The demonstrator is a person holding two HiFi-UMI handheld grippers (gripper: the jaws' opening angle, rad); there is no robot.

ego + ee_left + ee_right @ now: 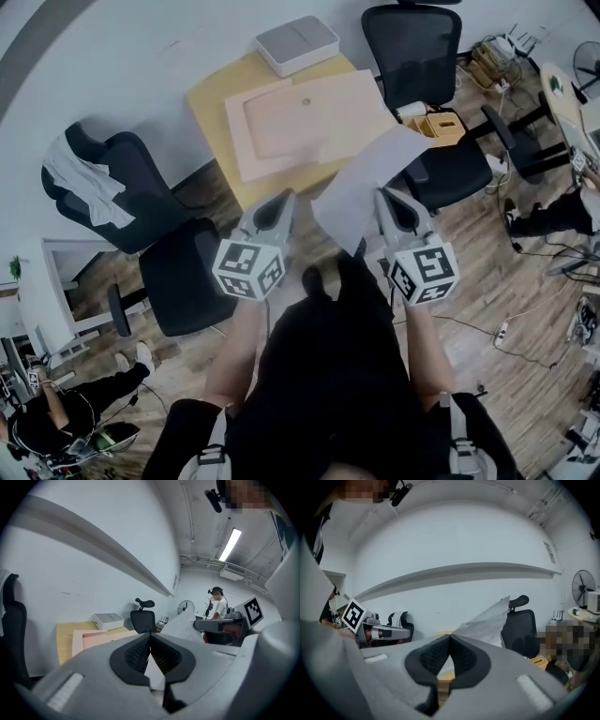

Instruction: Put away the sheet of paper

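Task is mid-way, not done. The sheet of paper (361,183) is off the table (208,105) and held in the air at frame centre, between the two grippers, just below the table's near edge in the head view. It hangs tilted, with the far corner pointing to the upper right.

Right gripper (386,197): jaws pressed together on the sheet's right edge. In the right gripper view the paper rises straight from the pad tips toward the upper right.

Left gripper (284,199): jaws also pressed together. A white sliver shows in the gap behind the pads in the left gripper view, so it prob. pinches the sheet's left corner. The head view is too small to confirm contact there.

Done so far, judging by the layout: sheet picked up and under two-point control.

Left to do: carry it to storage and let go. The likely target is the pink folder (309,117), lying flat and apparently closed in the upper middle of the head view, w/ a white box (296,42) beyond it at the table's far edge. Nothing shows an open slot yet, so the folder flap may need lifting first, which would need one gripper freed. The paper is limp, so releasing one side could let it sag or swing.
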